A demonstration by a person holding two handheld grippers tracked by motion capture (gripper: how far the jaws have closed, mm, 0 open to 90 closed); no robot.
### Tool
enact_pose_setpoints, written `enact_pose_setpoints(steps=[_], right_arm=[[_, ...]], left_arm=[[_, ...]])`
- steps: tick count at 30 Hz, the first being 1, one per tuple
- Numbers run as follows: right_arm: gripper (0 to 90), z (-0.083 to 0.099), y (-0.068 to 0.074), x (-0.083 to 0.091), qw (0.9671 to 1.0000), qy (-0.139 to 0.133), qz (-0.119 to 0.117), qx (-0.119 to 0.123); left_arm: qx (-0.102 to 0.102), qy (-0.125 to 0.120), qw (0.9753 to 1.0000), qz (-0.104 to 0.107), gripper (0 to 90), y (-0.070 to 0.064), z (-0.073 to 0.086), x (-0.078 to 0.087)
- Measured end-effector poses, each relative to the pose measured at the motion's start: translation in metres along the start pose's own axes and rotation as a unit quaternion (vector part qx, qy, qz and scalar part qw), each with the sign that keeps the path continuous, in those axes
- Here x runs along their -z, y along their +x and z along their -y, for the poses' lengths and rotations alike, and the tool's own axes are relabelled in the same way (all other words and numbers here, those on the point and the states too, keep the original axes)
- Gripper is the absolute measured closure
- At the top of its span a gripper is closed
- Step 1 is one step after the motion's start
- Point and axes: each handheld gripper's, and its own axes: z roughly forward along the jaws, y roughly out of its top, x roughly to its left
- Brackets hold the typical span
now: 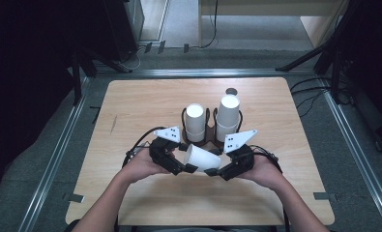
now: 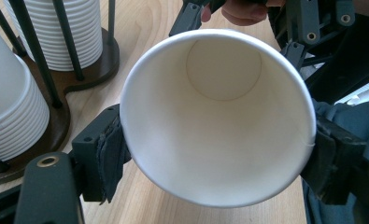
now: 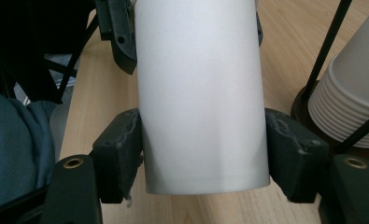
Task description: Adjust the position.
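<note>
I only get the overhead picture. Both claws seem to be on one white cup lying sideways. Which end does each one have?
Observer: The left claw squeezes the paper cup at its open rim; its camera looks straight into the cup.
Operator: And the other?
Observer: The right claw clamps the closed bottom end, a pad on each side.
Operator: Anything inside the cup?
Observer: Nothing; the inside is bare white down to the bottom.
Operator: What are those two white towers behind?
Observer: Stacks of cups in a dark wire rack.
</note>
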Motion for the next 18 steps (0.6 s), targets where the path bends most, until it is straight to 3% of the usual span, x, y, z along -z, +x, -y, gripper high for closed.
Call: enact_pose_setpoints(steps=[18], right_arm=[[30.9,-0.0008,-0.0002,-0.0008,1.0,0.002,-0.001,-0.009]], left_arm=[[0.003,0.005,1.0,0.005,22.6,0.0008,-0.0016,0.0014]])
